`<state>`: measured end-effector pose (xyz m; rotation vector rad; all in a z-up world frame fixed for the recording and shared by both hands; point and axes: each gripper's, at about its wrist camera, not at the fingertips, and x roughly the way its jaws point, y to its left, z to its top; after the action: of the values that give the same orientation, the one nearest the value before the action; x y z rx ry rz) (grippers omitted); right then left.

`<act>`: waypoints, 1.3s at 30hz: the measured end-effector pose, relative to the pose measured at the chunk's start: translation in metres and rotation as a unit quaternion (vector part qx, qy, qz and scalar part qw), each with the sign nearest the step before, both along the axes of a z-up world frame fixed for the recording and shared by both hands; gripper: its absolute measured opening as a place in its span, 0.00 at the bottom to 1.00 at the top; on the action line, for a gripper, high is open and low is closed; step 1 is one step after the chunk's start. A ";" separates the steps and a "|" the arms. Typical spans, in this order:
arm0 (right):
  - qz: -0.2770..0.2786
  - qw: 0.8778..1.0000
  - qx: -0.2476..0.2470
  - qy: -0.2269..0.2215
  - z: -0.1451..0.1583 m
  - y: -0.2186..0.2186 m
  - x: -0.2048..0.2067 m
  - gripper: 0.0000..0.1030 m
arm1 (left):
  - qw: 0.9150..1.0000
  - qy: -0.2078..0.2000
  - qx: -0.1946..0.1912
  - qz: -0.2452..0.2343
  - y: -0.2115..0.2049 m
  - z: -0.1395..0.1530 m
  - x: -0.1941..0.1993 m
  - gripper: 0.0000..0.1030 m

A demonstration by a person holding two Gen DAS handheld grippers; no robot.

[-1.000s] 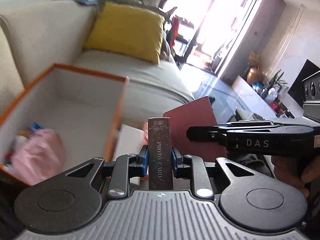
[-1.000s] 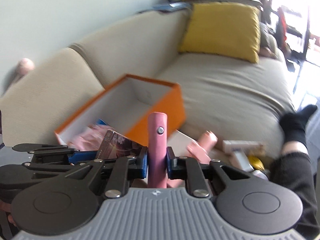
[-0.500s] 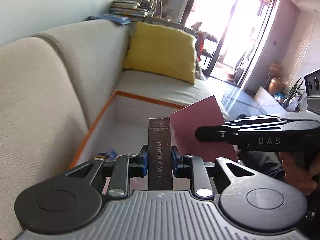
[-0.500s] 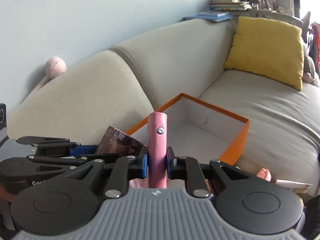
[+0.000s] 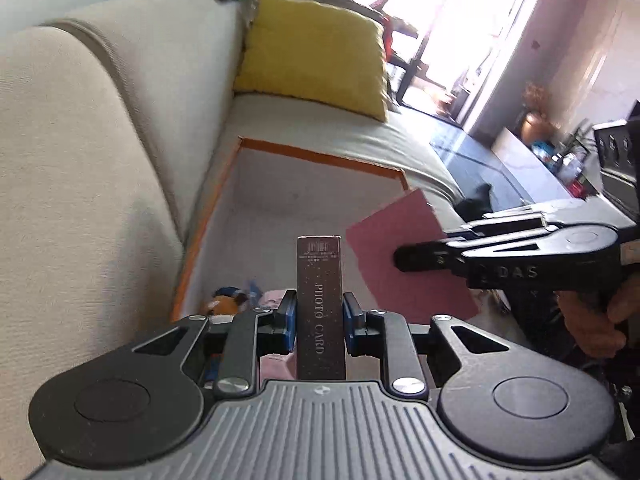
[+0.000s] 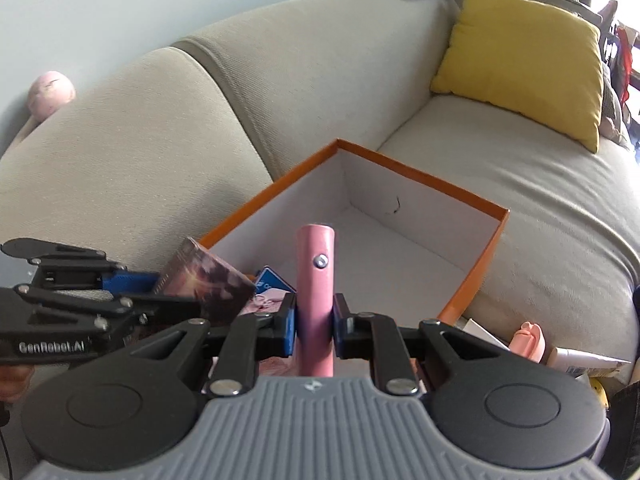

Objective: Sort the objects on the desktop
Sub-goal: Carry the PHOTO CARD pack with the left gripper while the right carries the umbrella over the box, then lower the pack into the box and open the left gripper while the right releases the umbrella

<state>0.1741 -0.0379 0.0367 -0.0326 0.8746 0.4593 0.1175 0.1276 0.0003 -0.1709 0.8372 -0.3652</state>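
My left gripper (image 5: 319, 316) is shut on a dark box printed "PHOTO CARD" (image 5: 320, 288), held upright on its narrow edge. In the right wrist view that box (image 6: 208, 280) shows its glossy purple face at the left. My right gripper (image 6: 315, 322) is shut on a flat pink case (image 6: 315, 280) with a metal stud, seen edge-on; from the left wrist view its broad pink face (image 5: 404, 256) shows. Both grippers hover over the near end of an open orange box (image 6: 488, 248) with a white inside, standing on a beige sofa. A pink item (image 6: 266, 304) and a blue packet (image 6: 272, 279) lie in it.
A yellow cushion (image 6: 524, 60) leans at the sofa's far end. Right of the orange box lie a pink bottle (image 6: 530, 340), a white tube (image 6: 588, 360) and a white card. A pink plush ball (image 6: 50, 94) sits behind the sofa back. A person's hand (image 5: 596, 316) holds the right gripper.
Both grippers have swung left across the sofa, bringing the orange box from the left side to straight ahead beneath them. Each still grips its item.
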 end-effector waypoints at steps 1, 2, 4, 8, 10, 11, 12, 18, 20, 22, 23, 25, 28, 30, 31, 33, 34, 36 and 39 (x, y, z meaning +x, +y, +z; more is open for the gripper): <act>-0.003 1.000 0.000 0.003 -0.002 -0.001 0.002 0.18 | 1.000 0.005 -0.003 -0.008 -0.004 -0.003 0.004 0.25; -0.005 1.000 -0.001 0.004 -0.003 -0.001 0.003 0.18 | 1.000 0.011 -0.004 -0.019 -0.010 -0.006 0.008 0.25; -0.010 1.000 -0.003 0.006 -0.006 -0.003 0.007 0.18 | 0.999 0.027 0.005 -0.039 -0.024 -0.014 0.020 0.25; -0.013 1.000 -0.009 0.014 -0.012 -0.005 0.013 0.18 | 0.996 0.061 0.031 -0.064 -0.046 -0.039 0.040 0.25; -0.009 1.000 -0.012 0.021 -0.016 -0.002 0.015 0.18 | 0.994 0.074 0.047 -0.070 -0.054 -0.051 0.050 0.25; -0.007 1.000 -0.015 0.025 -0.020 0.000 0.018 0.18 | 0.993 0.080 0.055 -0.069 -0.058 -0.055 0.055 0.25; -0.005 0.999 -0.017 0.028 -0.021 0.001 0.017 0.18 | 0.992 0.087 0.062 -0.068 -0.060 -0.060 0.059 0.25; -0.001 0.998 -0.030 0.056 -0.037 0.010 0.031 0.18 | 0.990 0.096 0.088 -0.061 -0.072 -0.068 0.067 0.25; -0.002 0.997 -0.030 0.075 -0.042 0.013 0.034 0.18 | 0.987 0.100 0.115 -0.056 -0.071 -0.072 0.064 0.25; -0.005 0.995 -0.030 0.097 -0.047 0.015 0.036 0.18 | 0.984 0.098 0.140 -0.053 -0.076 -0.075 0.061 0.25; -0.006 0.994 -0.030 0.108 -0.050 0.017 0.037 0.18 | 0.983 0.096 0.151 -0.050 -0.078 -0.076 0.059 0.25; -0.013 0.991 -0.030 0.131 -0.054 0.020 0.039 0.18 | 0.981 0.092 0.164 -0.043 -0.079 -0.077 0.056 0.25; -0.018 0.988 -0.039 0.149 -0.056 0.027 0.040 0.19 | 0.983 0.093 0.153 -0.040 -0.080 -0.077 0.056 0.25; -0.020 0.984 -0.043 0.172 -0.058 0.033 0.043 0.19 | 0.982 0.097 0.155 -0.044 -0.085 -0.077 0.056 0.25; -0.023 0.983 -0.052 0.176 -0.057 0.036 0.043 0.19 | 0.981 0.099 0.157 -0.047 -0.086 -0.077 0.056 0.25; -0.024 0.980 -0.068 0.188 -0.058 0.042 0.043 0.19 | 0.981 0.108 0.154 -0.052 -0.082 -0.080 0.062 0.25; -0.025 0.978 -0.073 0.194 -0.059 0.044 0.043 0.19 | 0.981 0.109 0.153 -0.055 -0.082 -0.079 0.061 0.25; -0.024 0.974 -0.080 0.211 -0.059 0.048 0.043 0.19 | 0.980 0.111 0.154 -0.062 -0.083 -0.077 0.060 0.25; -0.024 0.967 -0.084 0.240 -0.061 0.055 0.043 0.21 | 0.979 0.113 0.158 -0.068 -0.086 -0.077 0.059 0.25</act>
<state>0.2166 0.0172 -0.0244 -0.0560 1.3879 0.3508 0.1764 0.0415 -0.0767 0.1443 1.1230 -0.3408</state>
